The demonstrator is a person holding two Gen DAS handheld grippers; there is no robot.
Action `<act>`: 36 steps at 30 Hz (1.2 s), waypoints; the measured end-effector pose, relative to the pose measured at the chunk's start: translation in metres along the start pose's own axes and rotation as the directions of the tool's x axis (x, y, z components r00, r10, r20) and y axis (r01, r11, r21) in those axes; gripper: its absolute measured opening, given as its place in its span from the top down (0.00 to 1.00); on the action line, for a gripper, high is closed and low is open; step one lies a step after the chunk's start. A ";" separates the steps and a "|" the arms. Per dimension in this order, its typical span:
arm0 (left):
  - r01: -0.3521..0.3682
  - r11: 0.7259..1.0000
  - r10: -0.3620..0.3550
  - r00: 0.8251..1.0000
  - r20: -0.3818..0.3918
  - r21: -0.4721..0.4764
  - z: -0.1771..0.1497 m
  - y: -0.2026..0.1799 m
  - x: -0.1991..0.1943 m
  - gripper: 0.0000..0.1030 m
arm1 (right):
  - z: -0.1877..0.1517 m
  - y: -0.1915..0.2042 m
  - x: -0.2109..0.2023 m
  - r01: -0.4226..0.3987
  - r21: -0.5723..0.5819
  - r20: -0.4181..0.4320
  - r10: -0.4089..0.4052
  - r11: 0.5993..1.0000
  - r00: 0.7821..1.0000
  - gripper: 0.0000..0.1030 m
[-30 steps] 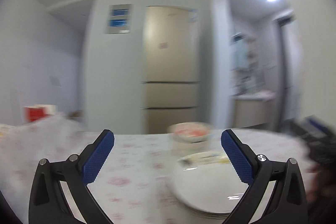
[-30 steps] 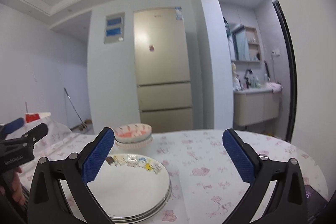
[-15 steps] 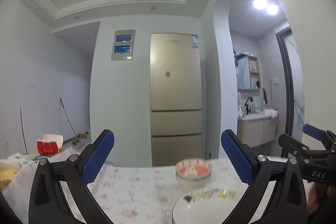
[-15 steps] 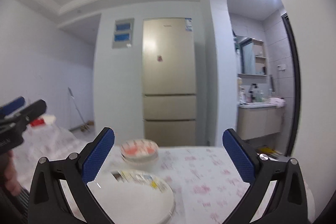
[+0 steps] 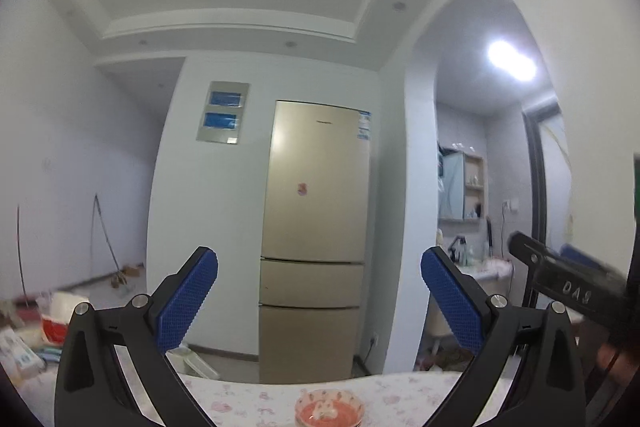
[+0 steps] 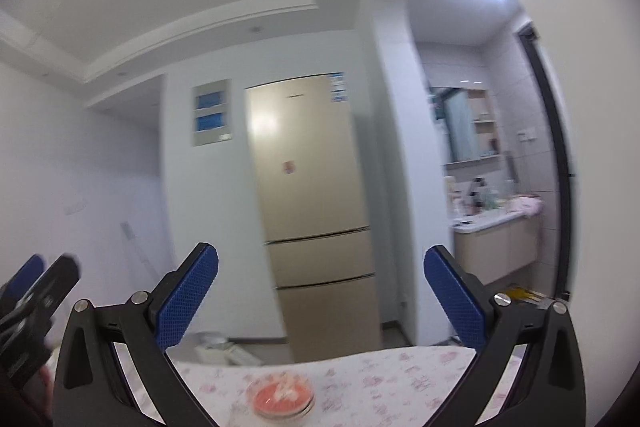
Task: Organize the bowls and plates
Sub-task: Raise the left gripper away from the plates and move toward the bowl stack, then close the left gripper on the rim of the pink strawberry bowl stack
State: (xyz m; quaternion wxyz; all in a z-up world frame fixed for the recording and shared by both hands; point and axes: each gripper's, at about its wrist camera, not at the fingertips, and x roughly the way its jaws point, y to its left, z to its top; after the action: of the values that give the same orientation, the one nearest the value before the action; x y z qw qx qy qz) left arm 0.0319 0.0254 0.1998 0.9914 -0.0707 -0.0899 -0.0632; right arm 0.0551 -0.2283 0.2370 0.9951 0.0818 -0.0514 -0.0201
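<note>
1. Both cameras have tipped upward since half a second ago: the stack of white plates has dropped out of both views, and only the red-lined bowl [image 5: 329, 411] stays, at the bottom centre of the left view on the floral worktop [image 5: 248, 397].
2. Left tongs [image 5: 319, 297] are spread wide, blue pads apart, gripping nothing, raised above the worktop.
3. Right tongs [image 6: 321, 297] are likewise spread and empty; the bowl [image 6: 281, 397] lies blurred at the bottom centre of that view, on the worktop [image 6: 400, 379].
4. Each pair of tongs shows in the other's view: the right tongs at the right edge of the left view [image 5: 576, 285], the left tongs at the lower left of the right view [image 6: 36, 291], both blurred.
5. A tall beige fridge [image 5: 316, 227] fills the centre background; a washbasin cabinet [image 6: 496, 247] stands at the right; a red-and-white box [image 5: 60, 319] sits at the lower left.
</note>
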 end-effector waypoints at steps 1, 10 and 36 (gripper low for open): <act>-0.015 1.000 0.015 1.000 0.019 -0.009 -0.003 0.003 0.002 0.00 | -0.001 -0.002 0.003 0.013 0.010 0.012 -0.013 1.000 1.000 0.00; -0.096 0.991 0.106 0.989 -0.101 0.092 -0.063 0.020 0.056 0.00 | -0.038 -0.018 0.059 -0.027 0.031 -0.088 0.029 0.999 0.996 0.00; -0.044 0.996 0.076 0.858 -0.508 0.074 -0.161 0.026 0.163 0.00 | -0.115 -0.034 0.146 -0.037 0.061 -0.346 0.056 0.997 0.937 0.00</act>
State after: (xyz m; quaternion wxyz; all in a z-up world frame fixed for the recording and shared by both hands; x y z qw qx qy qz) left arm 0.2222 0.0078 0.0701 0.9830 -0.0244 0.1763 -0.0462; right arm 0.2117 -0.2501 0.1334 0.9862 0.1096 0.1224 0.0195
